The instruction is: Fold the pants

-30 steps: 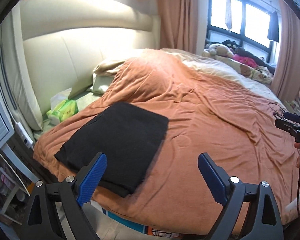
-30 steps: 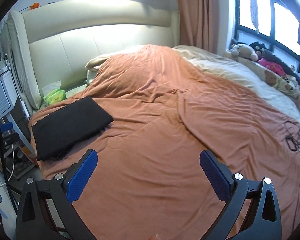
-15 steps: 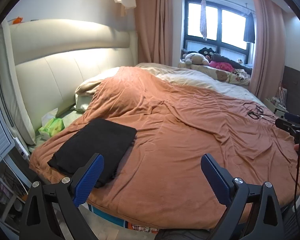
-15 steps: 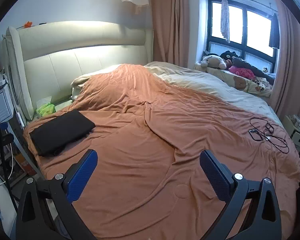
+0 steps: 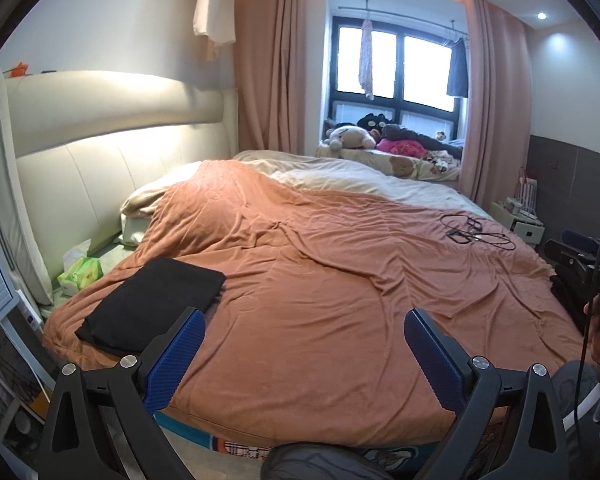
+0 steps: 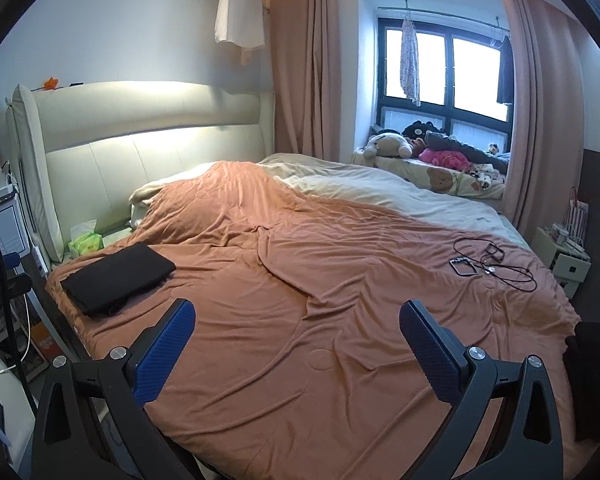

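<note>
The black pants [image 5: 152,304] lie folded into a flat rectangle on the near left corner of the orange bedspread [image 5: 320,280]. They also show in the right wrist view [image 6: 118,274], at the left. My left gripper [image 5: 304,354] is open and empty, held back from the bed's near edge, to the right of the pants. My right gripper [image 6: 296,340] is open and empty, above the bedspread [image 6: 320,300] and well right of the pants.
A green tissue pack [image 5: 80,274] sits by the cream headboard [image 5: 100,152]. Black cables and a phone [image 6: 488,266] lie on the bed's right side. Stuffed toys [image 5: 352,136] sit on the window ledge. A nightstand [image 6: 564,256] stands at right.
Both grippers have pulled back and up from the bed, so the pants look smaller and farther away. The pants have not moved. Both grippers stay open.
</note>
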{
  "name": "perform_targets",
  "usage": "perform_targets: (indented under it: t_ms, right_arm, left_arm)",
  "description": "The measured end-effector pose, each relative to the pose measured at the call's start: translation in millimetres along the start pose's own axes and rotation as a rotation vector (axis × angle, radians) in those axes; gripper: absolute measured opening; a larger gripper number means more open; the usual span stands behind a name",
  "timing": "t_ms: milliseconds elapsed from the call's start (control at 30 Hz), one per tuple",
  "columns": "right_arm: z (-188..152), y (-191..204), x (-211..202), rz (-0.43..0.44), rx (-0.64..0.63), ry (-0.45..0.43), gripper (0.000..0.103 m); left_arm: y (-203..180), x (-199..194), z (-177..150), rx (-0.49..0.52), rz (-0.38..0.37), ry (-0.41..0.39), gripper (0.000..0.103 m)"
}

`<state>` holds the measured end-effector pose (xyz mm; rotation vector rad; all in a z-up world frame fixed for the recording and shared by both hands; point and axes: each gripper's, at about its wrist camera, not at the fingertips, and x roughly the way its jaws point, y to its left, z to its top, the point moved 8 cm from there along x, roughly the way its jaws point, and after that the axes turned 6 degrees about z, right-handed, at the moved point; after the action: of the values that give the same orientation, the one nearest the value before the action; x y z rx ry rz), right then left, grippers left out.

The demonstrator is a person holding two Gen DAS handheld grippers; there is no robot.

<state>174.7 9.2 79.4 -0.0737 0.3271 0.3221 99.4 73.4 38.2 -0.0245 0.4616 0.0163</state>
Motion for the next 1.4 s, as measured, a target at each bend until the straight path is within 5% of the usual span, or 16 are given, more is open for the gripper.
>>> perform_targets:
  t_ms: [800,1400]
  right_arm:
    - [-50,16,-95,-0.093,0.038,-0.088,0.103]
    - [-90,14,-101,-0.039,0.113,-0.074,0.103]
  left_arm:
    - [-54,-89,-25,0.029,-0.083,-0.093,0.102]
    - [-66,-119,-49,0.0,-0.044,-0.122,0.102]
